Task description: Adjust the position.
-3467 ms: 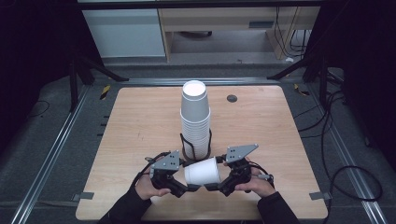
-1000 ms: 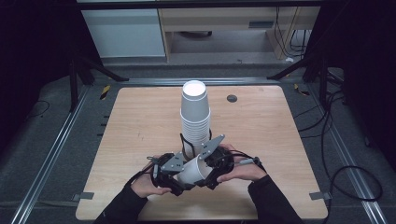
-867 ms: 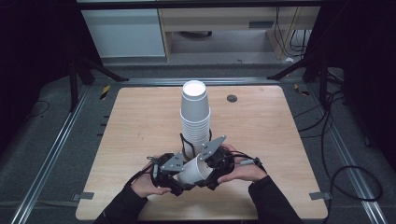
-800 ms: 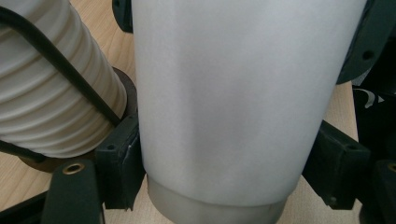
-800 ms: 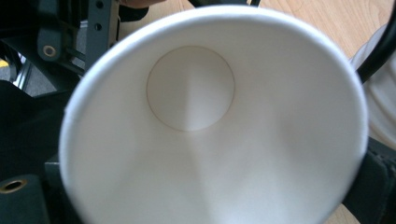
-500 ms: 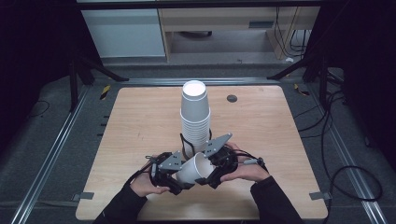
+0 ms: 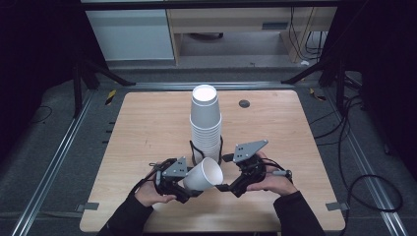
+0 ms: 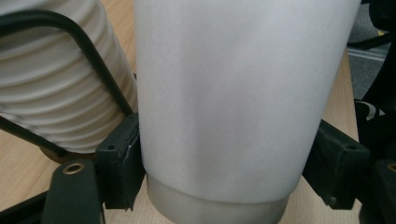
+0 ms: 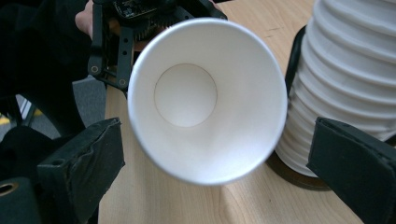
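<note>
A tall stack of white paper cups [image 7: 205, 123] stands upside down at the table's middle, with black cable loops [image 7: 194, 149] at its foot. In front of it, my left gripper [image 7: 189, 188] is shut on a single white paper cup [image 7: 202, 175]. In the left gripper view the black pads [image 8: 119, 168] press the cup [image 8: 224, 102] on both sides near its base. The cup's mouth [image 9: 205, 98] points at my right gripper [image 7: 229, 187]. That gripper [image 9: 217, 179] stands open, its jaws wide apart just short of the rim. The stack [image 9: 350, 70] stands beside it.
The wooden table [image 7: 147, 128] has a small round black hole [image 7: 244, 103] at the back right. Black cables trail from both grippers near the stack's base [image 8: 56, 93]. Metal rails and dark floor run along both sides of the table.
My right gripper, which was close up against the cup a second ago, has drawn back to the right. The cup stays in my left gripper, its mouth tipped up toward the right.
</note>
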